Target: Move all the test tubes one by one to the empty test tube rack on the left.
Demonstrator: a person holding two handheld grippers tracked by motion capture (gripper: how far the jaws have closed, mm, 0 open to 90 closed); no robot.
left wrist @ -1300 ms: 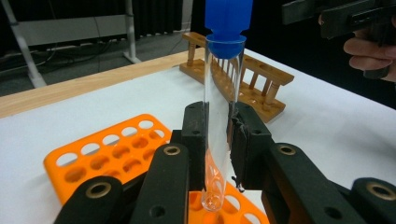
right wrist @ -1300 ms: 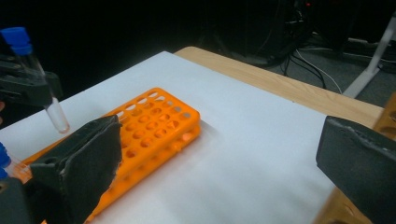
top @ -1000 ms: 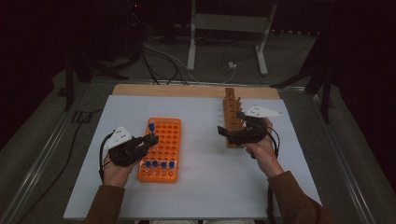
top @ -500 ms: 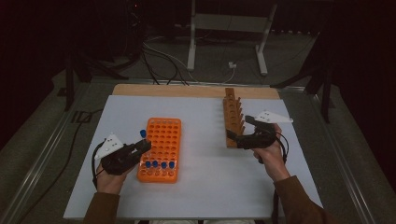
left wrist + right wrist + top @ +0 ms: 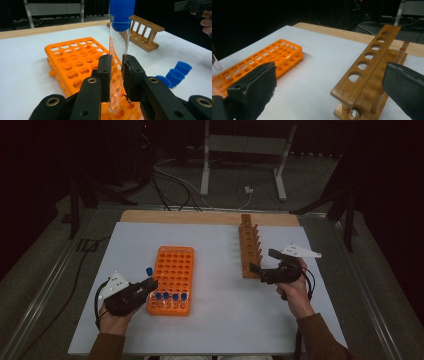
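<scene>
My left gripper is shut on a clear test tube with a blue cap. The pads pinch the glass low down, and the tube's round end hangs just over the near left edge of the orange rack. Several blue-capped tubes stand in that rack's near row. My right gripper is open with nothing between its jaws, just off the near end of the wooden rack, whose holes are vacant.
The racks sit on a white sheet over a wooden table, with its bare wood edge at the back. Stand legs and cables lie on the dark floor beyond. Open sheet lies between the two racks.
Both hands have drawn back toward the near edge. The left gripper carried the tube a little left and nearer. The right gripper slid to the right, away from the wooden rack's near end.
</scene>
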